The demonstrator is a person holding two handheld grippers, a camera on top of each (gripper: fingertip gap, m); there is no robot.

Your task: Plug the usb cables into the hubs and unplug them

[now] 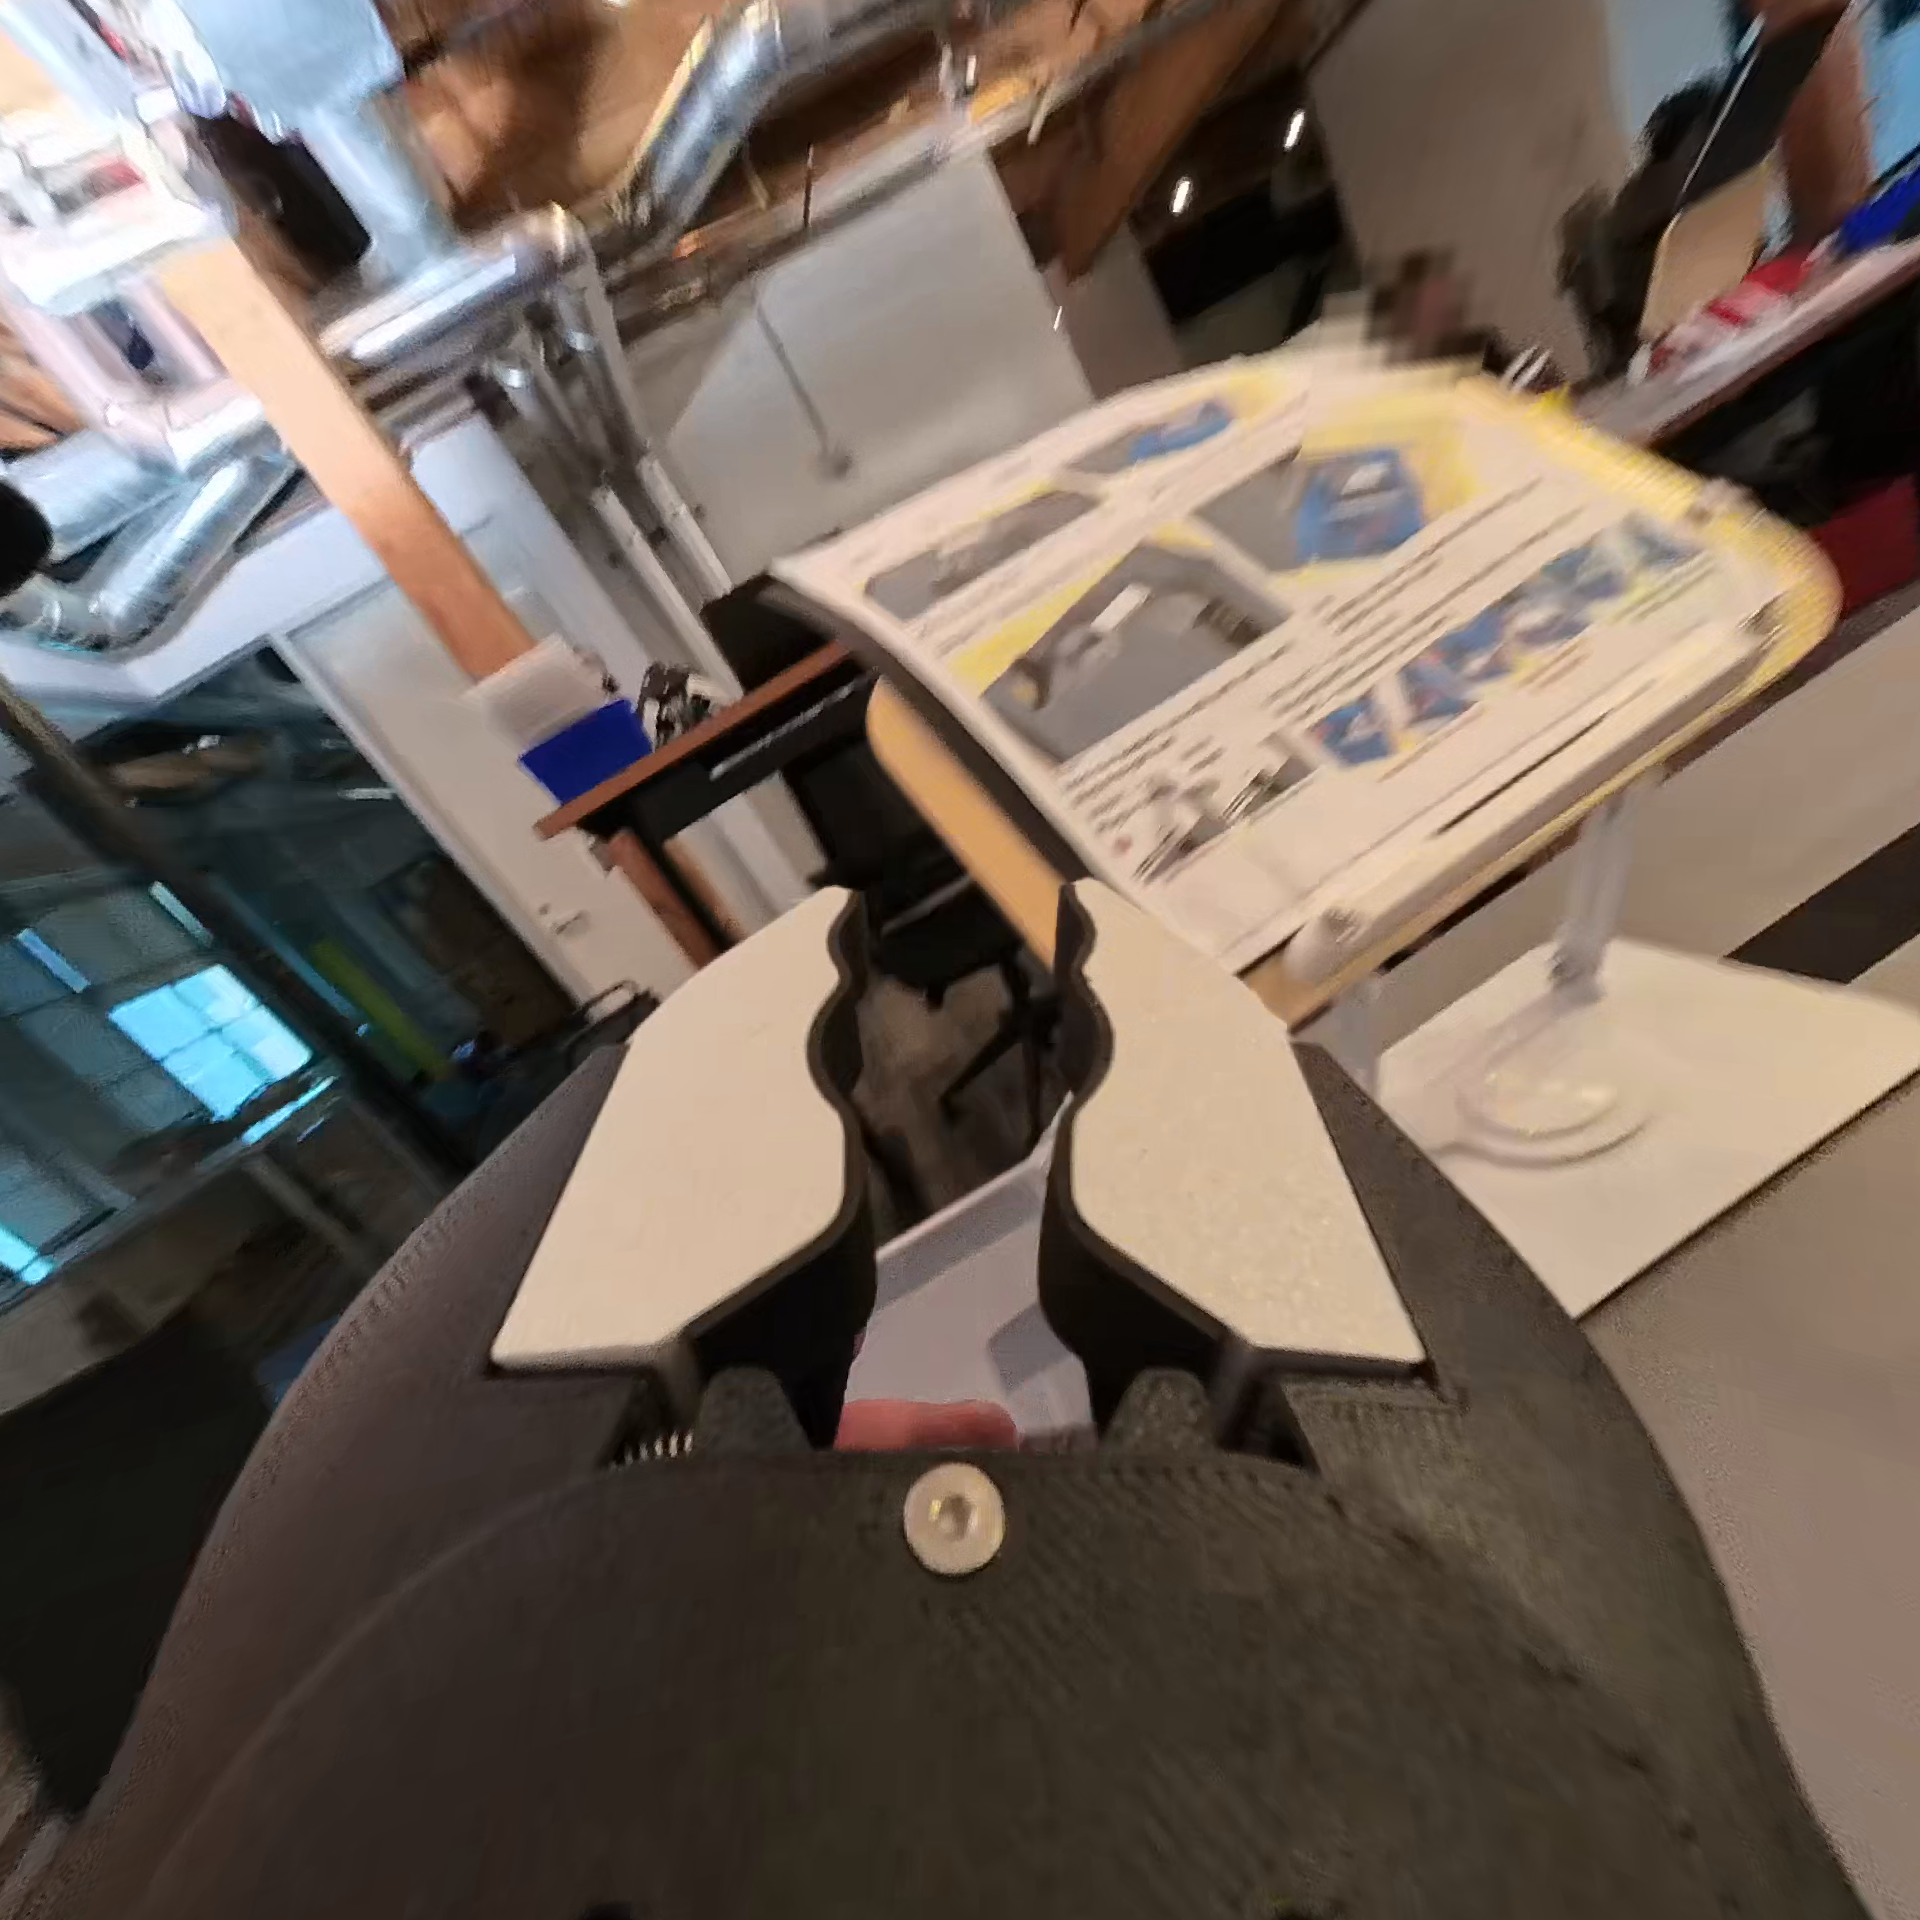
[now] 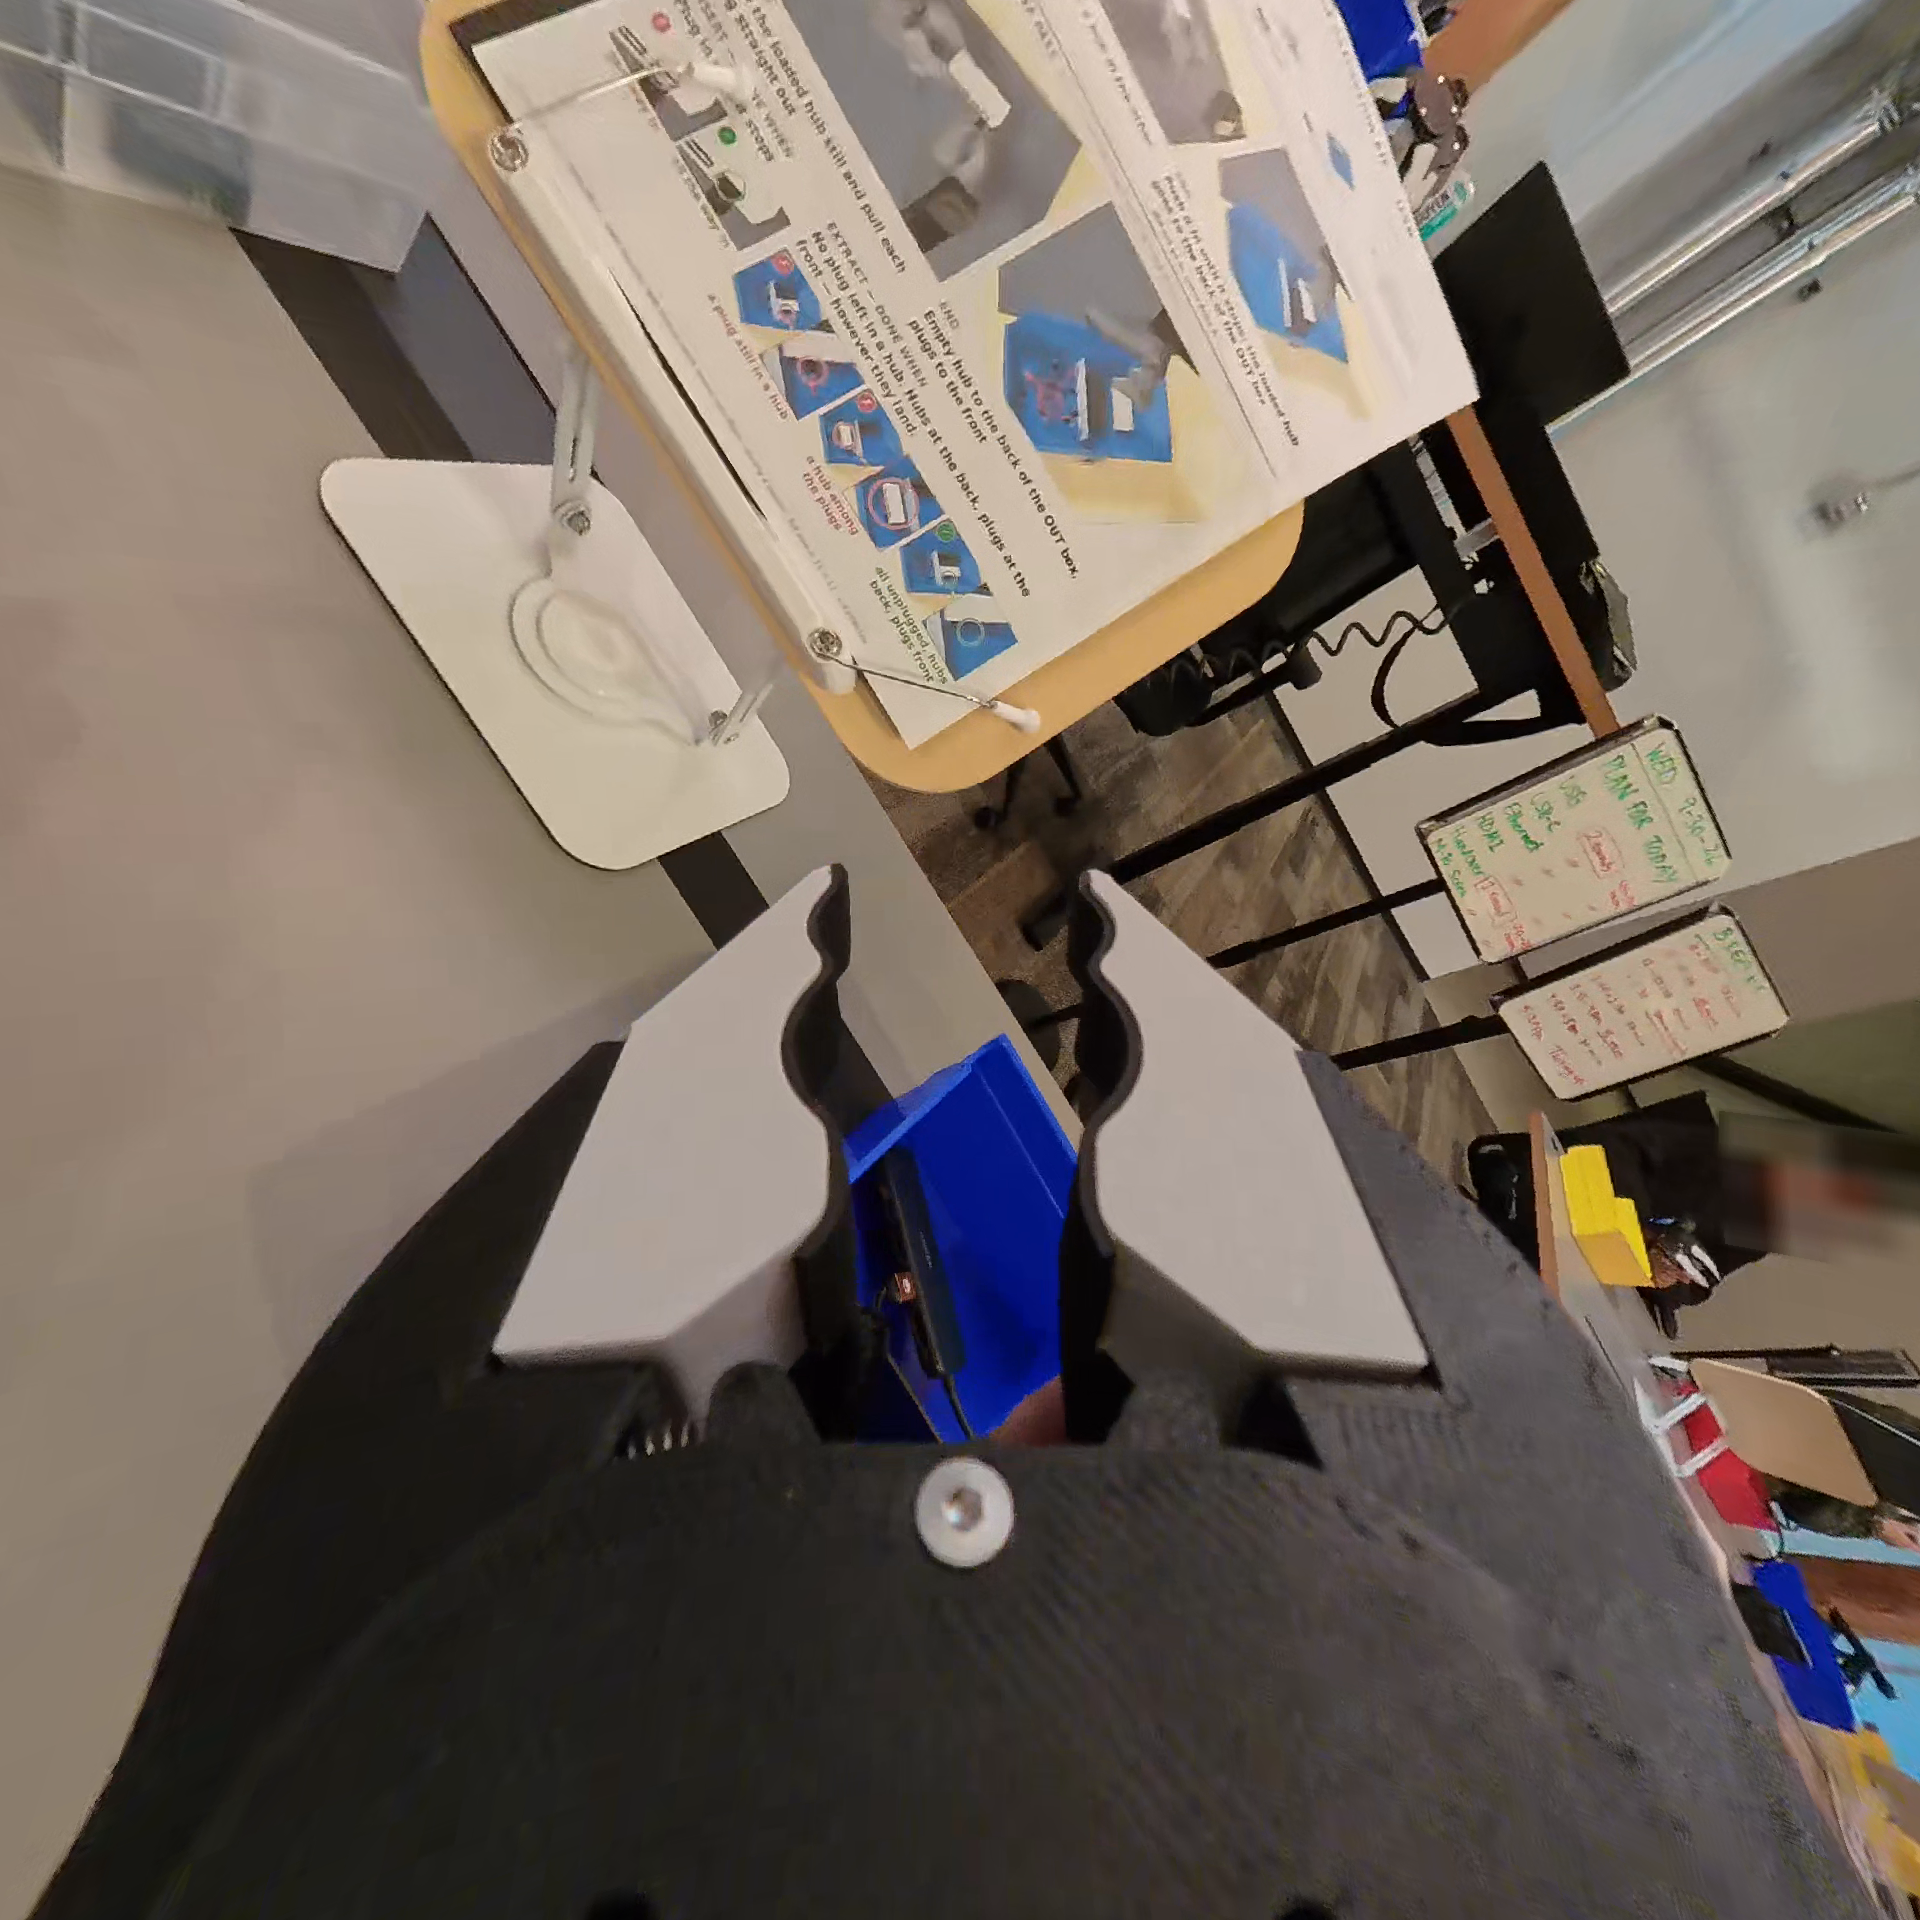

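Right wrist view: hub [image 2: 920,1262] behind parted jaws.

I see blue bin [image 2: 987,1153] holding black hub [image 2: 920,1257]; beyond bin, white stand base [image 2: 468,582], yellow-bordered instruction sheet [image 2: 1039,260], grey tabletop [image 2: 156,727].

Left wrist view: we look forward along the left gripper [image 1: 956,925], tilted, raised off the grey table [image 1: 1766,1403], facing across the room; frame motion-blurred. Document stand [image 1: 1351,665] sits near, upper right.

Right wrist view: we look along the right gripper [image 2: 961,904], rolled hard sideways, angled down at the table edge, close above a blue bin [image 2: 966,1143].

Both views share the document stand [image 2: 935,312] and its white base [image 2: 540,665].
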